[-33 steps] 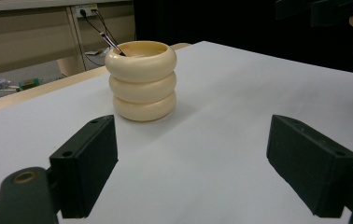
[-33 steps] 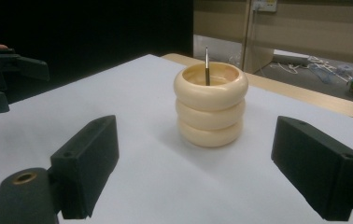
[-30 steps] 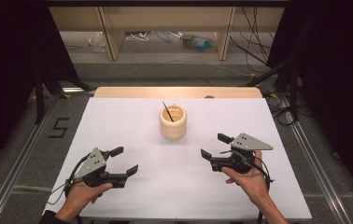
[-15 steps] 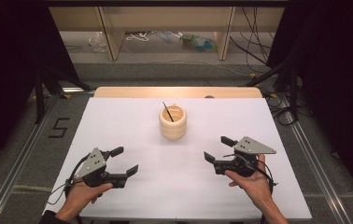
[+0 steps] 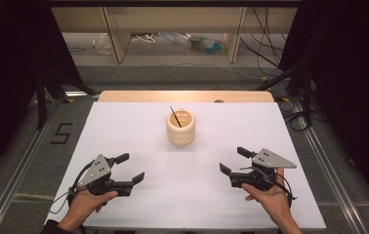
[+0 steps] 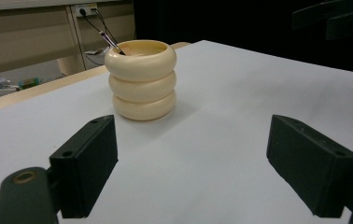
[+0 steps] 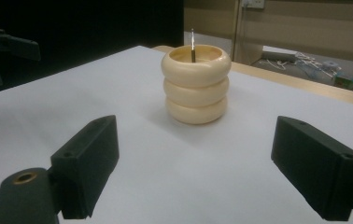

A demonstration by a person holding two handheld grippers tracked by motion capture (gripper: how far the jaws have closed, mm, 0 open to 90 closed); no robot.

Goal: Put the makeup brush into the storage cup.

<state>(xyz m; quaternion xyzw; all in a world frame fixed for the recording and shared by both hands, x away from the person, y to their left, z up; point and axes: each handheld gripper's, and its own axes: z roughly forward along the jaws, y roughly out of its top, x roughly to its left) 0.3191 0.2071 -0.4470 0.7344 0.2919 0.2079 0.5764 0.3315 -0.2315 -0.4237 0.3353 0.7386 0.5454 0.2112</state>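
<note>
The cream ribbed holder (image 5: 180, 127) stands upright near the middle of the white surface (image 5: 124, 126), toward its far side, and a thin dark stick (image 5: 175, 116) leans inside it. The left tongs (image 5: 133, 167) and the right tongs (image 5: 233, 160) are both held low over the near part of the surface, well apart from the holder. Both tongs have their jaws wide apart and grip nothing, and each points toward the holder.
</note>
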